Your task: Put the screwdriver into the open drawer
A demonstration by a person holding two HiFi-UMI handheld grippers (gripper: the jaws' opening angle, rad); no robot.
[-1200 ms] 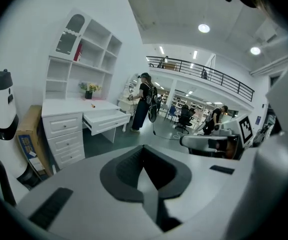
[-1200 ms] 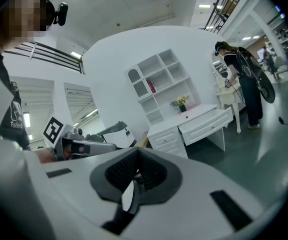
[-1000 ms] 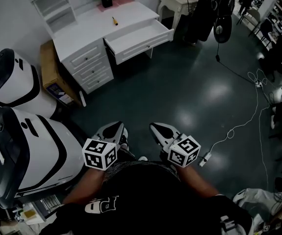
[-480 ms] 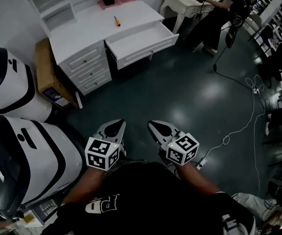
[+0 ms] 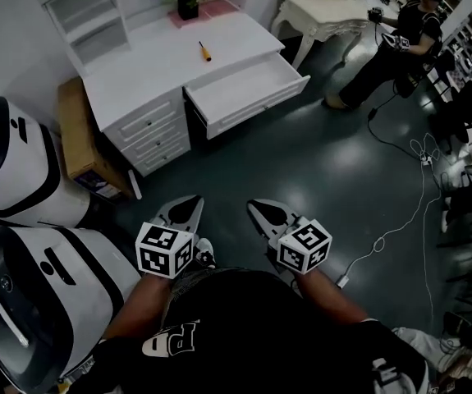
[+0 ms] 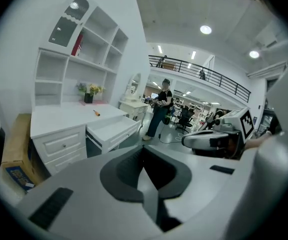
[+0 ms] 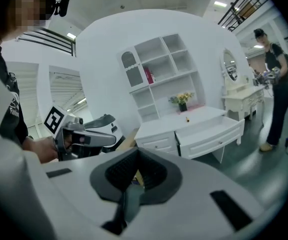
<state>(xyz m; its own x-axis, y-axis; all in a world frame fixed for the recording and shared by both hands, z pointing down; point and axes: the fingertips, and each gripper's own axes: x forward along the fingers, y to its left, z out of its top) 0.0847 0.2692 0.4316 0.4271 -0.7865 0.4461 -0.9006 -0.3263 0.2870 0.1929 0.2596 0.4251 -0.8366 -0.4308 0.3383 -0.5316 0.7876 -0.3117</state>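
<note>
A yellow-handled screwdriver (image 5: 205,52) lies on the top of the white desk (image 5: 149,64), just behind the open drawer (image 5: 248,84). The drawer is pulled out and looks bare inside. Both grippers are held side by side over the dark floor, far short of the desk. My left gripper (image 5: 189,204) is shut with nothing in it, and so is my right gripper (image 5: 257,208). In the left gripper view the screwdriver (image 6: 96,113) and drawer (image 6: 111,129) sit left of centre beyond the gripper (image 6: 143,150). The right gripper view shows the screwdriver (image 7: 187,119) and drawer (image 7: 209,129) past the gripper (image 7: 136,155).
White rounded machine shells (image 5: 22,179) crowd the left side, with a cardboard box (image 5: 75,134) beside the desk's lower drawers. A flower pot (image 5: 188,5) stands at the desk's back. A person (image 5: 391,43) stands by another white table (image 5: 322,6). A cable (image 5: 400,212) trails over the floor.
Both grippers have been carried forward together, still shut. The desk and drawer now sit lower and nearer in the head view. The person at the back has moved to the right.
</note>
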